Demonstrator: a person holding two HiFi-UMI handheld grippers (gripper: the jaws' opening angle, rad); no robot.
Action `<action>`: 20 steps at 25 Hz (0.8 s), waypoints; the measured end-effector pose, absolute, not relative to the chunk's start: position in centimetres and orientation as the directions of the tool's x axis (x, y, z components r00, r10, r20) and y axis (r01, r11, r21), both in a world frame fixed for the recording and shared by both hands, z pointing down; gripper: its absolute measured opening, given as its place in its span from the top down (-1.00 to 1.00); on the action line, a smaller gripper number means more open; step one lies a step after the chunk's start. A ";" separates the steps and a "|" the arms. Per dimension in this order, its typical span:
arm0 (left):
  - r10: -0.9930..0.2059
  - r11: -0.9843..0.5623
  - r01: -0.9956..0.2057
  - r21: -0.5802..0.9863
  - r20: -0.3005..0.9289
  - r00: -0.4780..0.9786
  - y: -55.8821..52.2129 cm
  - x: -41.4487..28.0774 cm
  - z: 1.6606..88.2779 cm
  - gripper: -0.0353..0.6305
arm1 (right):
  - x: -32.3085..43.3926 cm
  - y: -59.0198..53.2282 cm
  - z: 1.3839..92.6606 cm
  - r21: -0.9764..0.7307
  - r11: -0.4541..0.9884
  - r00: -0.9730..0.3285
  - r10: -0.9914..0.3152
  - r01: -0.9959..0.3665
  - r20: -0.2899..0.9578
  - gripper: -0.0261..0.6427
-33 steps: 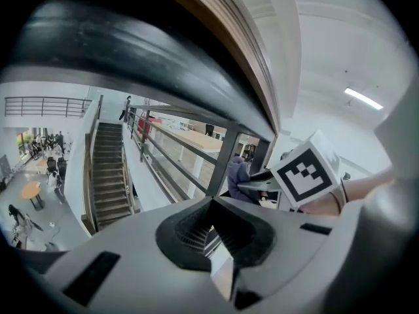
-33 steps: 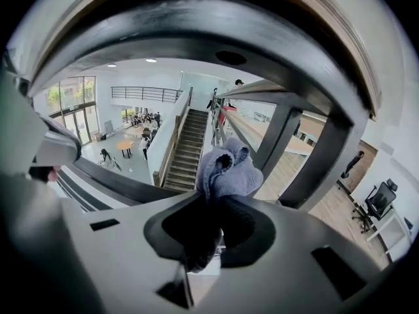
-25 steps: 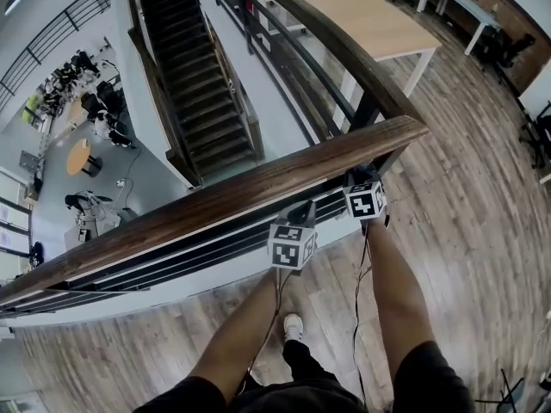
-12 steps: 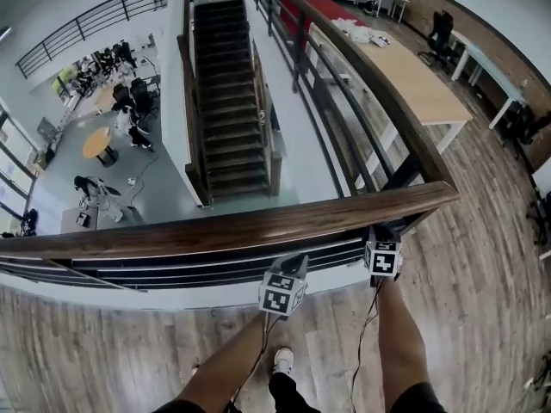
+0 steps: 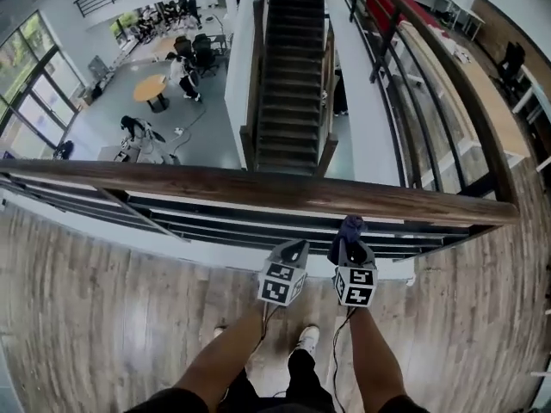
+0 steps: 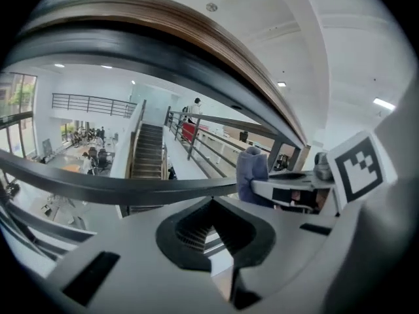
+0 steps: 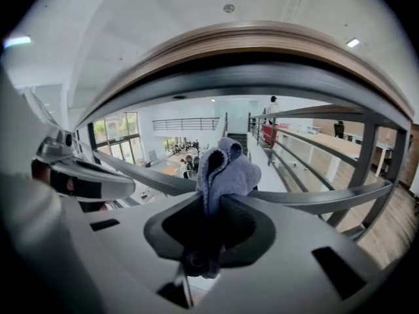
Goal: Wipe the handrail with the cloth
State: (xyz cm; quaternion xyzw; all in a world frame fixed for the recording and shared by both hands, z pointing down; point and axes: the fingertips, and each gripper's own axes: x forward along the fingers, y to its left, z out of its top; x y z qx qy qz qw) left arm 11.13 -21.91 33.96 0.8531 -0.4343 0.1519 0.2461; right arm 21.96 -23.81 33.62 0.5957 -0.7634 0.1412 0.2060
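Blue-grey cloth (image 7: 226,169) — pinched in right gripper (image 7: 219,200) | left gripper (image 6: 211,203) closed, empty | handrail (image 5: 215,183) seemingly untouched

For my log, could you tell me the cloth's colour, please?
The cloth is blue-grey, clearest in the right gripper view.

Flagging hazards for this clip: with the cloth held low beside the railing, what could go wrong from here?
The cloth sits pinched in the right tool below the handrail; raising it could knock the tool against the rail. If the grip slips, the cloth might drop between the bars to the lower floor, where people are.
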 end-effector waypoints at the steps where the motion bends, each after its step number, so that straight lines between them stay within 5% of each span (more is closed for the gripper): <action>1: -0.681 -0.478 -0.830 0.287 0.476 0.557 -21.8 8.7 34.7 0.88 | 18.5 -23.7 34.6 0.022 0.287 -0.241 -0.842 -0.958 0.483 0.72; 10: -0.768 -0.214 -0.938 0.272 0.547 0.334 -18.1 -18.4 41.4 0.88 | -10.7 -22.1 41.1 -0.066 0.519 -0.477 -0.719 -0.852 0.506 0.72; 20: -0.812 -0.099 -0.977 0.186 0.552 0.188 -19.5 -41.4 48.2 0.88 | -33.6 -24.6 49.2 -0.129 0.595 -0.563 -0.636 -0.793 0.528 0.72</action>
